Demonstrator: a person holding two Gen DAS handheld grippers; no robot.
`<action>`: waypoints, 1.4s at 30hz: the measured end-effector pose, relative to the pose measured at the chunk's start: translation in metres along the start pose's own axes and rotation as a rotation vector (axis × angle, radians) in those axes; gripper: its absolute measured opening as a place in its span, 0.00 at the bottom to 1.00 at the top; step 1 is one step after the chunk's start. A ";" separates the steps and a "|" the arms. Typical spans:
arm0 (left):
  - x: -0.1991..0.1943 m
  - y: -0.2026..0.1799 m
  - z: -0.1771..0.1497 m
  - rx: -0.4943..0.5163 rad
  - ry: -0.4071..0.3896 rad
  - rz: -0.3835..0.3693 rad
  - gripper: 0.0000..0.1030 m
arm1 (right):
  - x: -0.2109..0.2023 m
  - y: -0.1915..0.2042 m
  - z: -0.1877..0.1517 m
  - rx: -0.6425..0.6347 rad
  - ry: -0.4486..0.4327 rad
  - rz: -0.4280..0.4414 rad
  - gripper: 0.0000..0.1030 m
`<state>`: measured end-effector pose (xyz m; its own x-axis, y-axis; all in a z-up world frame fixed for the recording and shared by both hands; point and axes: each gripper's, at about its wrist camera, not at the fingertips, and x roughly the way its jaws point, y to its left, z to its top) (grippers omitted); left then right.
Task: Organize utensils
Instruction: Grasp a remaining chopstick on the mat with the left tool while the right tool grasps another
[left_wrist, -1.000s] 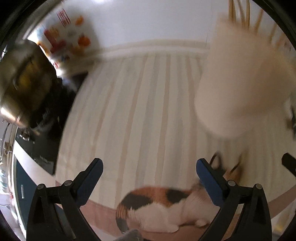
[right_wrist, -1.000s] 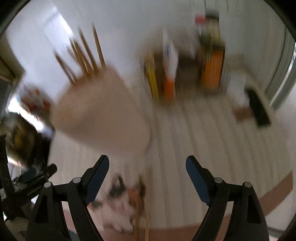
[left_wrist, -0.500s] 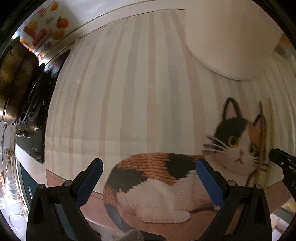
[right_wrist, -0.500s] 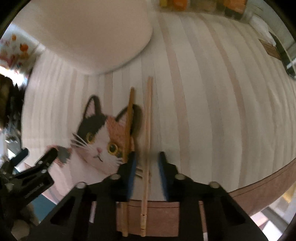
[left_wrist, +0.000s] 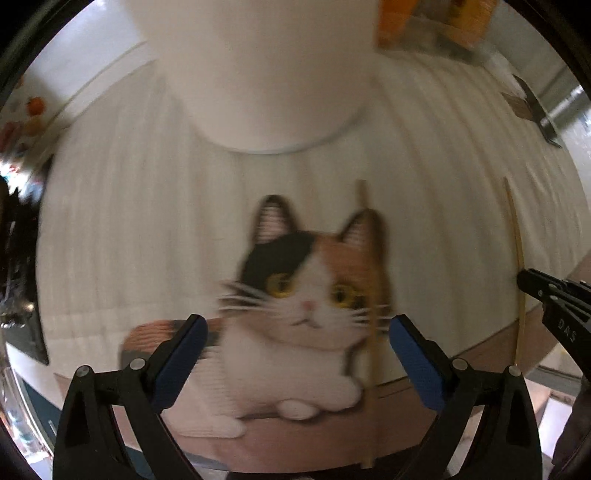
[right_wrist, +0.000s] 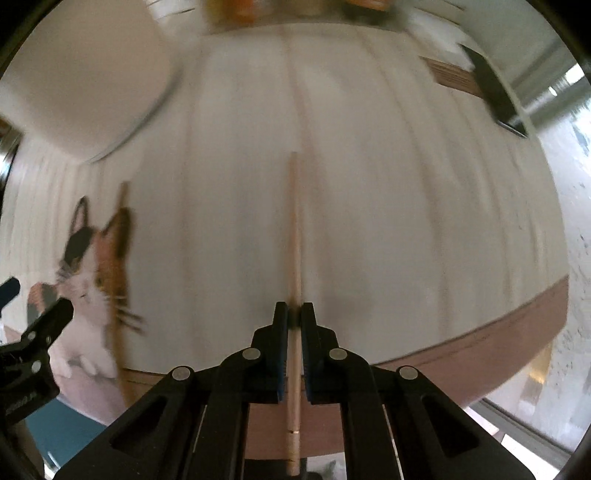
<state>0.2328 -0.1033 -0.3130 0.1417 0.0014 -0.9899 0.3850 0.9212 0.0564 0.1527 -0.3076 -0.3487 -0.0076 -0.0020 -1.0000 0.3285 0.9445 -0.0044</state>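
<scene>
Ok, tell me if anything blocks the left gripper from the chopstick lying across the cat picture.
Nothing visible does. The left gripper hangs open over the darker chopstick, which lies bare on the cat mat.

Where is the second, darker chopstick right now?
The darker chopstick lies on the mat, across the cat picture's ear, between the open left gripper's jaws.

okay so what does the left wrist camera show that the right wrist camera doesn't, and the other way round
Only the left wrist view shows the open left gripper over the printed calico cat's whole face. Only the right wrist view shows the right gripper shut on a pale wooden chopstick. Both show the striped mat, the white holder and a darker chopstick.
</scene>
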 end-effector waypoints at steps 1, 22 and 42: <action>0.002 -0.006 0.002 0.011 0.007 -0.011 0.88 | 0.001 -0.012 -0.002 0.023 0.001 -0.002 0.07; 0.020 0.045 -0.007 -0.130 0.042 -0.010 0.05 | 0.001 -0.028 0.004 0.066 -0.012 0.047 0.07; 0.024 0.087 -0.027 -0.231 0.063 -0.020 0.06 | 0.008 0.077 0.022 -0.187 0.075 0.101 0.07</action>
<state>0.2454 -0.0124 -0.3348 0.0764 -0.0007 -0.9971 0.1672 0.9858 0.0121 0.1991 -0.2419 -0.3567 -0.0557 0.1133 -0.9920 0.1507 0.9831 0.1039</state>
